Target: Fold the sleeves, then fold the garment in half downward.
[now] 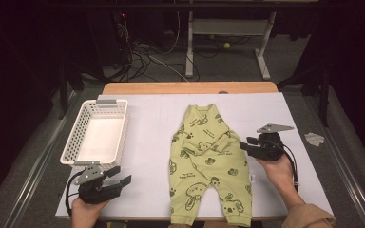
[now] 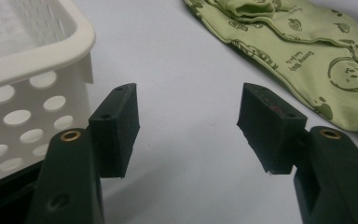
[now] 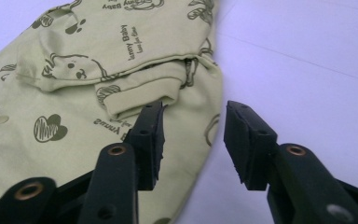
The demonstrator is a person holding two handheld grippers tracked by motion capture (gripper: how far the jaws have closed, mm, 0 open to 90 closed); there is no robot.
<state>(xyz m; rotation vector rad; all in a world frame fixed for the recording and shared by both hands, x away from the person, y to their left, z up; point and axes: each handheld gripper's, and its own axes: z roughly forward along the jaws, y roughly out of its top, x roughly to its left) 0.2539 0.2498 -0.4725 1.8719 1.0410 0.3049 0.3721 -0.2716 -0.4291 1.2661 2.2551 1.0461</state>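
A light green baby romper [image 1: 209,156] with dark animal prints lies flat in the middle of the white table cover, legs toward the near edge. Both sleeves are folded in across its chest. My right gripper [image 1: 245,144] is at the romper's right edge, near the folded sleeve. In the right gripper view its jaws [image 3: 193,135] stand open just short of the sleeve cuff [image 3: 140,95], with nothing pinched. My left gripper [image 1: 121,175] rests near the front left, open and empty [image 2: 189,126], between the basket and the romper [image 2: 307,51].
A white perforated plastic basket [image 1: 97,102] stands at the left, its near corner [image 2: 37,60] close beside my left gripper. The white cover [image 1: 275,109] ends at a wooden strip at the back. A crumpled paper scrap [image 1: 314,138] lies off the table's right side.
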